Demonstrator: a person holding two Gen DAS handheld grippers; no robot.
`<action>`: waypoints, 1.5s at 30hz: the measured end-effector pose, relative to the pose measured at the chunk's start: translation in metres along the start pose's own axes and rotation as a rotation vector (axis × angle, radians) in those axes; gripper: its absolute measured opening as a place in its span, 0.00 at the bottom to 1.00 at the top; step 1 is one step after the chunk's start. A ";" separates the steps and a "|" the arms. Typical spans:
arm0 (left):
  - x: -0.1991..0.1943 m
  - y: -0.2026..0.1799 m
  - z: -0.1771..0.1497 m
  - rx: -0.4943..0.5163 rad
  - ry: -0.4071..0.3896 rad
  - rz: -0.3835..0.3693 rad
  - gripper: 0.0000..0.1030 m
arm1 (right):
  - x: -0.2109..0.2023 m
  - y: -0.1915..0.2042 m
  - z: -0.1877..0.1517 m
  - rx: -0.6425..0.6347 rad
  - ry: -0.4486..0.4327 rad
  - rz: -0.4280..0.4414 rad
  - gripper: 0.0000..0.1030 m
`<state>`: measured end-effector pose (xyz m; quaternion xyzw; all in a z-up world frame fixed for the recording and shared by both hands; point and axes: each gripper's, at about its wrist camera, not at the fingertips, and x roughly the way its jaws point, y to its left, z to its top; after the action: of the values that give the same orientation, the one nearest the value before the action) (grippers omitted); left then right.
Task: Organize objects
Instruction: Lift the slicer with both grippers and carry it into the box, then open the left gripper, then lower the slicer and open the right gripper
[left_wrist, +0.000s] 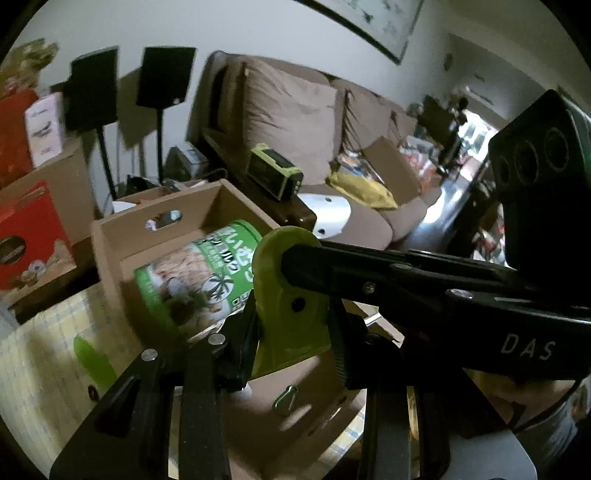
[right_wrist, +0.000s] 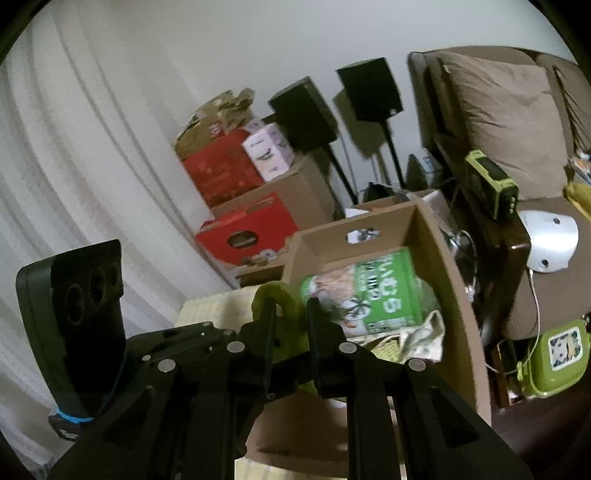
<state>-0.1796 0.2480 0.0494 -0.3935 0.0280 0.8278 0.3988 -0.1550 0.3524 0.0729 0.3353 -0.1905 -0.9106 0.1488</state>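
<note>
Living-room clutter fills the left wrist view: a brown sofa (left_wrist: 295, 107) across the upper middle, two black speakers (left_wrist: 166, 75) on stands at upper left, and red cartons (left_wrist: 29, 240) at the left edge. At centre we see our left tool (left_wrist: 291, 325) with its black fingers closed narrowly on a lime-green clamp-like piece (left_wrist: 284, 295), which rises between them with its long axis running up the frame, rounded end topmost. The right tool (left_wrist: 295, 266) reaches in from the right edge as a long black bar and meets the upper part of that same green piece; "DAS" is printed in white on it at lower right. Just behind the green piece, in an open cardboard box (left_wrist: 110, 266), a green-labelled can (left_wrist: 195, 277) lies on its side, its long axis slanting from lower left to upper right. Its label lettering is too blurred for us to read. The box sits on a pale checked table (left_wrist: 44, 354).

From the right wrist view, white curtains (right_wrist: 74, 166) fill the left half. Our right tool (right_wrist: 291, 321) at lower centre grips the green piece (right_wrist: 284, 299) between narrow black fingers, its rounded end up. The can (right_wrist: 369, 295) lies just right of the tool inside the box (right_wrist: 458, 295); its white characters remain unreadable. A small green case (right_wrist: 550, 358) sits at lower right.
</note>
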 end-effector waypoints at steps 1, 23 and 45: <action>0.004 -0.002 -0.001 0.014 0.011 -0.003 0.31 | 0.001 -0.005 0.000 0.010 -0.002 -0.003 0.15; 0.071 0.016 -0.018 0.013 0.145 0.011 0.36 | 0.055 -0.091 -0.033 0.181 0.081 -0.071 0.15; -0.006 0.091 -0.054 -0.153 0.081 0.133 0.49 | 0.070 -0.070 -0.039 0.156 0.103 -0.092 0.46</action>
<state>-0.2054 0.1624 -0.0083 -0.4534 0.0066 0.8355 0.3104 -0.1902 0.3764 -0.0240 0.4004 -0.2372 -0.8806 0.0897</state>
